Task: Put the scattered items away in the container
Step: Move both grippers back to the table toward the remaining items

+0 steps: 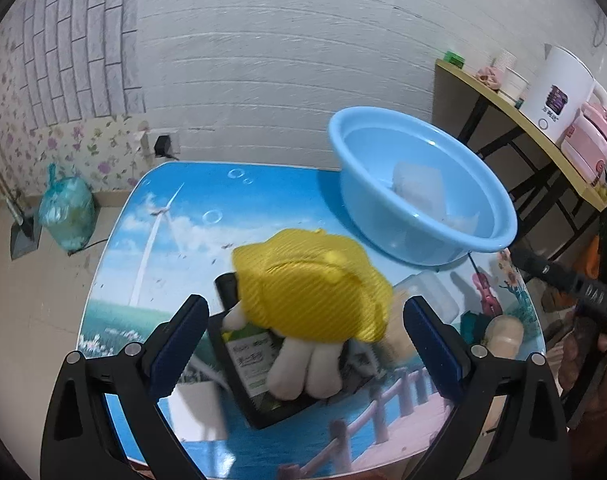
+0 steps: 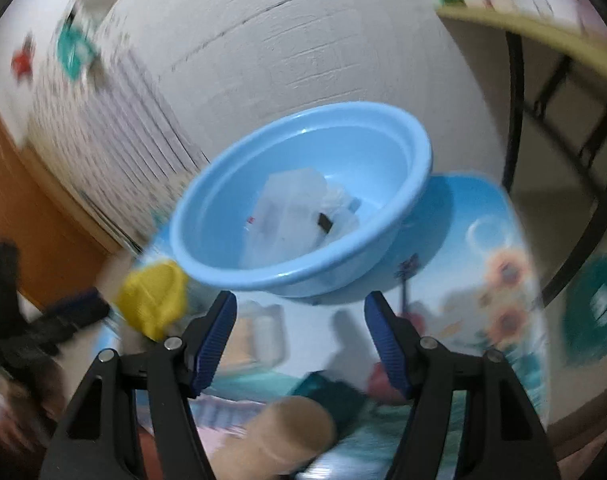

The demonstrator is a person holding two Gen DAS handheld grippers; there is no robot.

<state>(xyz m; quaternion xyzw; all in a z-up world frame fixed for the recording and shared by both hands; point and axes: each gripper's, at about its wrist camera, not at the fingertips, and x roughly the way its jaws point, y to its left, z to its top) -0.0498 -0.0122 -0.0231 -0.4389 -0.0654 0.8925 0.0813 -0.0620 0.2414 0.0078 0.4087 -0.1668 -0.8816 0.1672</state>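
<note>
Two black claws with blue ribbed pads are seen over a glossy bench [image 1: 151, 216] printed with a sky, windmill and boardwalk scene. The left claw [image 1: 305, 342] is held with its jaws wide apart, and a soft toy with a yellow ribbed hat and cream plush limbs [image 1: 311, 292] is seen between the pads without being touched by either; whether it rests on the bench or is in the air cannot be told. Beneath the toy, a flat black packet with a green and white label [image 1: 249, 364] is laid on the bench toward its near edge. A round light-blue plastic basin [image 1: 419, 184] is set at the far right corner of the bench, and pale translucent packaging [image 1: 421, 188] is already contained in it. The right claw [image 2: 299, 340] is held with its jaws apart and nothing between them, pointed at the basin [image 2: 303, 208] across bare bench. Close under that claw, at the near edge, a tan rounded cylinder [image 2: 287, 436] and a dark teal object [image 2: 331, 396] are seen, both blurred. The yellow toy [image 2: 153, 300] is seen at the left of the right wrist view.
</note>
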